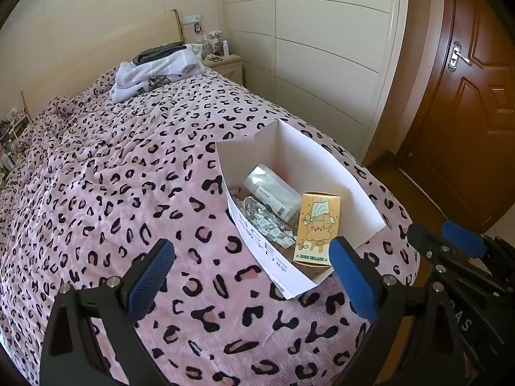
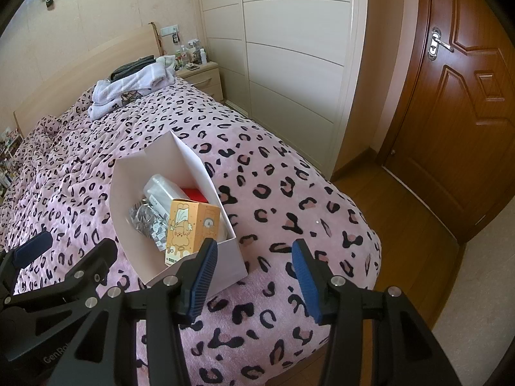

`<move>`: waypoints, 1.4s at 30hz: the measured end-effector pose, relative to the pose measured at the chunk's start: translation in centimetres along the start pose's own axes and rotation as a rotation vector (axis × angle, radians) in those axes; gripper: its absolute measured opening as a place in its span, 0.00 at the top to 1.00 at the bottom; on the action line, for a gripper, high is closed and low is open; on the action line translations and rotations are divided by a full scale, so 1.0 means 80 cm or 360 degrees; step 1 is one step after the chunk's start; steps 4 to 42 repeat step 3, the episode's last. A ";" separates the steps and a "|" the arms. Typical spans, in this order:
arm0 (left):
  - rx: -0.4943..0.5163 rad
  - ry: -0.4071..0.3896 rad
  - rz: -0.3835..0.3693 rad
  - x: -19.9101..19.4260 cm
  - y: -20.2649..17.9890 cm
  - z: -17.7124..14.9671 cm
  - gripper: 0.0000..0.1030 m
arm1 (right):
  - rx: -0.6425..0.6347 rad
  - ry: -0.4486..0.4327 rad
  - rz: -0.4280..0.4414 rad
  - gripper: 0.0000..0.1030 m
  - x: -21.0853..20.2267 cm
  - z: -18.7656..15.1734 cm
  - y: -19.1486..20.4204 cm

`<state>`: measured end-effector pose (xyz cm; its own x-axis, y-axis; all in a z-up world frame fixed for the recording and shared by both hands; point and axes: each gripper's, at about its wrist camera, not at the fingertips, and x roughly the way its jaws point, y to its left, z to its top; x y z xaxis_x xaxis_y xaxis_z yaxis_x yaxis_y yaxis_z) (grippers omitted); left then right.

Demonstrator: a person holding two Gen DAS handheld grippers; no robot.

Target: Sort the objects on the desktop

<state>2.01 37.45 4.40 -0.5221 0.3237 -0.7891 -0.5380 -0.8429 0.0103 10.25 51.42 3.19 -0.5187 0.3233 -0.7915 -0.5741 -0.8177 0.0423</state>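
Bed [image 1: 112, 177] under a pink leopard-print blanket, filling most of both views, headboard at the far end. Pale wardrobe [image 1: 322, 48] along the far wall, brown wooden door [image 2: 466, 112] to its right, wood floor below. Folded white and grey clothes [image 1: 154, 70] stacked near the headboard; bedside cabinet [image 2: 202, 77] behind them, crowded with small bottles.

White cardboard box [image 1: 322, 167] sitting open on the blanket near the foot of the bed, between the two sets of tongs. Inside: orange carton with a cartoon figure [image 1: 317, 225] leaning at the near end, clear plastic packet [image 1: 273, 189] behind it, heap of silvery foil sachets [image 2: 146, 222] beside that, something red [image 2: 193, 194] partly hidden at the back.

Left tongs [image 1: 252, 273] spread wide with nothing between the blue pads, hovering above the blanket; box just ahead and to the right, its near corner close by the right-hand pad, touching or not cannot be told. Right tongs [image 2: 254, 270] partly spread, also empty; box just ahead and to the left, near corner beside the left-hand pad. Each set visible at the edge of the other's view.
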 end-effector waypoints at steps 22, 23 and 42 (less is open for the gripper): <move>-0.0005 0.0004 -0.0001 0.000 0.000 -0.001 0.05 | -0.0001 0.0001 -0.0002 0.52 0.000 0.000 0.000; -0.0005 0.0004 -0.0001 0.000 0.000 -0.001 0.05 | -0.0001 0.0001 -0.0002 0.52 0.000 0.000 0.000; -0.0005 0.0004 -0.0001 0.000 0.000 -0.001 0.05 | -0.0001 0.0001 -0.0002 0.52 0.000 0.000 0.000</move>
